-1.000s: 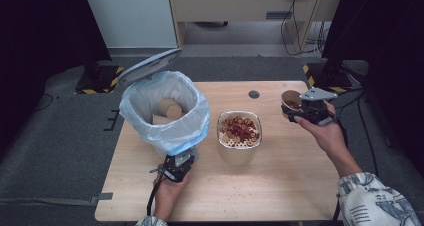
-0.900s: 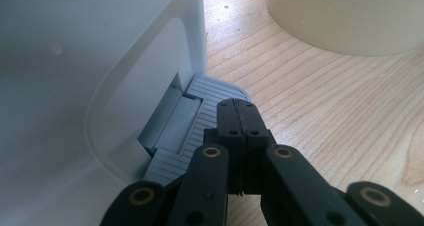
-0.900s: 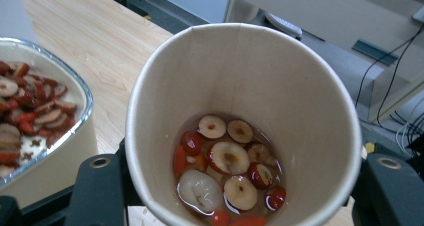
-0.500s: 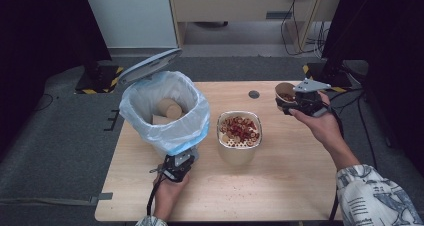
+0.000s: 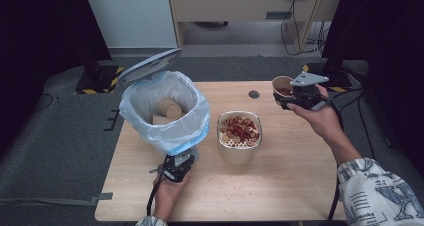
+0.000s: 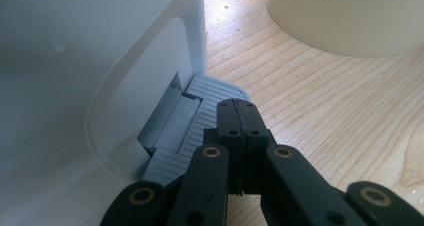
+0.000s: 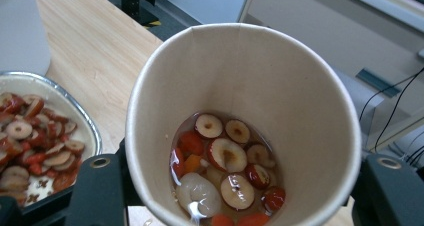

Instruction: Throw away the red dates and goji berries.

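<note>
The right tool was clenched on a paper cup, one black jaw on each side of its wall in the right gripper view. The cup stood nearly upright with its mouth up, its long axis running close to vertical. It held sliced red dates, orange bits and a pale round fruit in a little liquid. It hung above the far right corner of the worktop, well apart from the bowl.

The left tool was clenched with nothing between its jaws, their tips meeting in the left gripper view. They pressed on the grey ribbed pedal at the foot of the white bin. The bin's lid stood raised, and a pale blue bag lined it with brown paper cups inside.

Compared with a second earlier, the cup had risen and drawn a little farther from the bowl. The left hand, the bin and the bowl sat as before.

The worktop was pale wood grain, with a small dark disc near its far edge. The bowl, full of dried fruit slices, sat at its middle. Grey floor lay around, with a light cabinet and cables behind.
</note>
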The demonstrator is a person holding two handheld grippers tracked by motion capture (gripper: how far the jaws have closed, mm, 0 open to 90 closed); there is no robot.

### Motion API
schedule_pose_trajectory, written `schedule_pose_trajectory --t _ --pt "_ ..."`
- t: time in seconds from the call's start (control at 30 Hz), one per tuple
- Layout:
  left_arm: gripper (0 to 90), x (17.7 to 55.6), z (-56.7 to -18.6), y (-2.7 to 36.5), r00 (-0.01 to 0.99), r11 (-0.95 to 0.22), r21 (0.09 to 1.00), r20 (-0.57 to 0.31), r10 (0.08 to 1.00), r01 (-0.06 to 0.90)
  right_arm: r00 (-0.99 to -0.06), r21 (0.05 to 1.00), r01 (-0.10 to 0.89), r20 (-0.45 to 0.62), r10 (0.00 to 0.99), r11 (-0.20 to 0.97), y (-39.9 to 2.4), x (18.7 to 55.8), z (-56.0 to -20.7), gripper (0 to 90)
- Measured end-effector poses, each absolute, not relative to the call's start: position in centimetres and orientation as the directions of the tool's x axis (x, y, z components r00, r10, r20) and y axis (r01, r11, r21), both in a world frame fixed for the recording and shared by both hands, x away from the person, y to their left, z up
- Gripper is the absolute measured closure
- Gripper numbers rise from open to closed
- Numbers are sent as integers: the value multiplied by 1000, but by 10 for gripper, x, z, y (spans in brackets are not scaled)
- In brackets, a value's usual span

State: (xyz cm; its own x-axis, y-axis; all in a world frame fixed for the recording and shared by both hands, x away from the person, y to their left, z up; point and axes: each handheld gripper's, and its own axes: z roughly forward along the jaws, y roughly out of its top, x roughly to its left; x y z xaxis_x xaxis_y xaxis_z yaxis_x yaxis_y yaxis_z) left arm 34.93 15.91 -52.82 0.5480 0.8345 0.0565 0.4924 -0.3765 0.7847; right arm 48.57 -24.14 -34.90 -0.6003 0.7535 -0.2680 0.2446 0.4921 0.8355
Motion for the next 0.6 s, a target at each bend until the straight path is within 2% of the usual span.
schedule_pose_trajectory --t 0.2,0.6 --pt "895 349 -528 159 547 -375 785 56 835 493 -623 836 212 -283 729 506 -229 495 -338 354" --pt "895 349 -528 159 546 -372 785 52 836 495 -658 837 170 -296 692 520 -208 492 -332 353"
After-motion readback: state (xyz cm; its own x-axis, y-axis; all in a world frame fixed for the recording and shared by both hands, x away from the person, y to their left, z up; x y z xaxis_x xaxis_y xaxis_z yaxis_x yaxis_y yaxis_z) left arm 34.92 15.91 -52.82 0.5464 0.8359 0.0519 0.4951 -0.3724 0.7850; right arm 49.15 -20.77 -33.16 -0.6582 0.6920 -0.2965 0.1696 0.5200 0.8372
